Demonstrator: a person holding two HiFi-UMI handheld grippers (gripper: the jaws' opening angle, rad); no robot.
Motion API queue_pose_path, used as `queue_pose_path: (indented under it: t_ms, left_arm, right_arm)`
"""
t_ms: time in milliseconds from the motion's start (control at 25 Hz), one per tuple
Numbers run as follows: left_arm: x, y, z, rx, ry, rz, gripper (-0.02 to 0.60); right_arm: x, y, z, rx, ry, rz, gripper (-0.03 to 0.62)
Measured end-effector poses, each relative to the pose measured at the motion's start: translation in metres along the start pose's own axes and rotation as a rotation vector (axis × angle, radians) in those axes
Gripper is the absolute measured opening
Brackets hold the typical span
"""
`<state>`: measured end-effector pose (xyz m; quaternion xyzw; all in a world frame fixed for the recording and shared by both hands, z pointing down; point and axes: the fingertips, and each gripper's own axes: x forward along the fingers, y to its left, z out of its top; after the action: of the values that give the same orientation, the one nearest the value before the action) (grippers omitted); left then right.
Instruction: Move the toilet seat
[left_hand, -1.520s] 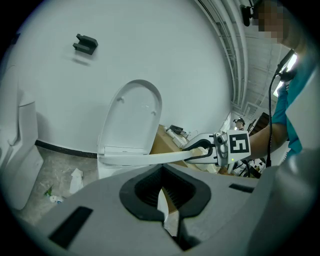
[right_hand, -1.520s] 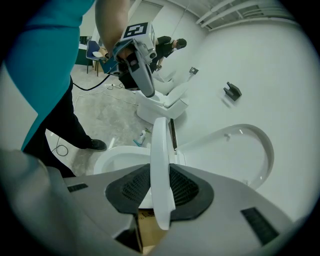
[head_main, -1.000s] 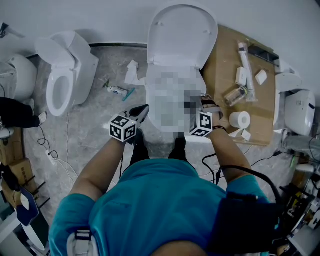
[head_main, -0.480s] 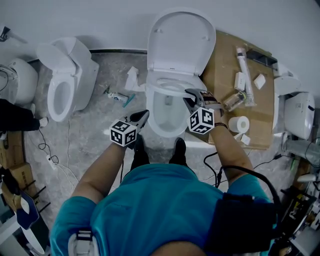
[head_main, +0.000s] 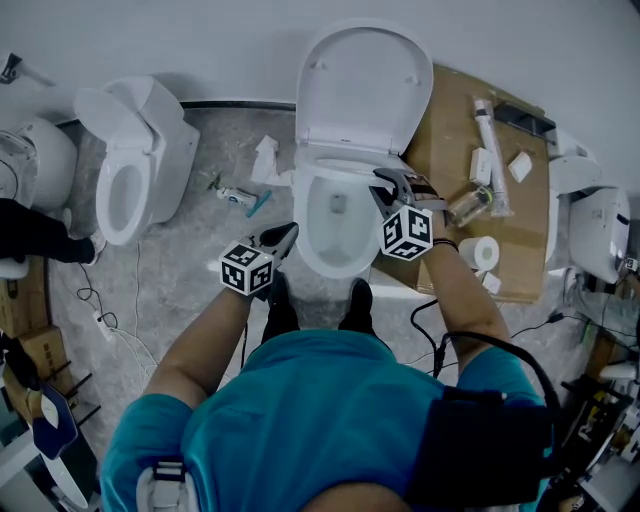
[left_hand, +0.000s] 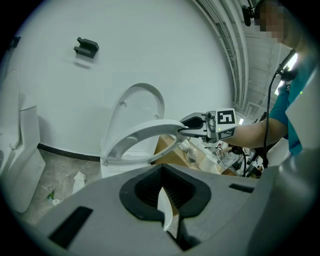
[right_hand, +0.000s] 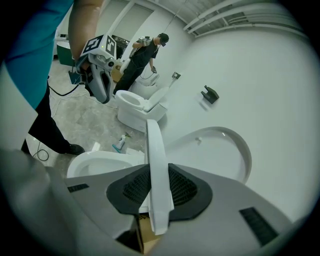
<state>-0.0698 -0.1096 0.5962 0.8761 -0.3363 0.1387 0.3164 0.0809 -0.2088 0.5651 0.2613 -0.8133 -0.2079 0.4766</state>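
A person in a teal shirt stands facing a white toilet, seen from above. The right gripper is clamped on the front edge of the toilet seat, which is lifted part way off the bowl and tilts up towards the lid. The lid stands upright against the wall. The left gripper hovers just left of the bowl, its jaws drawn together on nothing, with only a thin sliver showing between them.

Right of the toilet lies a sheet of cardboard carrying a toilet paper roll, a long white tube, a clear jar and small white parts. Beyond it sits another white fixture. To the left stands a second toilet, and between the two toilets a small bottle and scraps of paper lie on the floor. Cables trail near the person's feet.

The floor is mottled grey and the wall plain white, with a small black bracket fixed to it. Further down the room another person in dark clothes stands by another toilet
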Motion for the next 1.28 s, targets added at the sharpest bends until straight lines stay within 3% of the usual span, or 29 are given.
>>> queue_pose_path:
  t_ms: [1280]
  left_arm:
    - [-0.006,0.015,-0.002,-0.017,0.001,0.022,0.003]
  right_arm:
    - [0.028,-0.08,0.002,0.051,-0.005,-0.073,0.081]
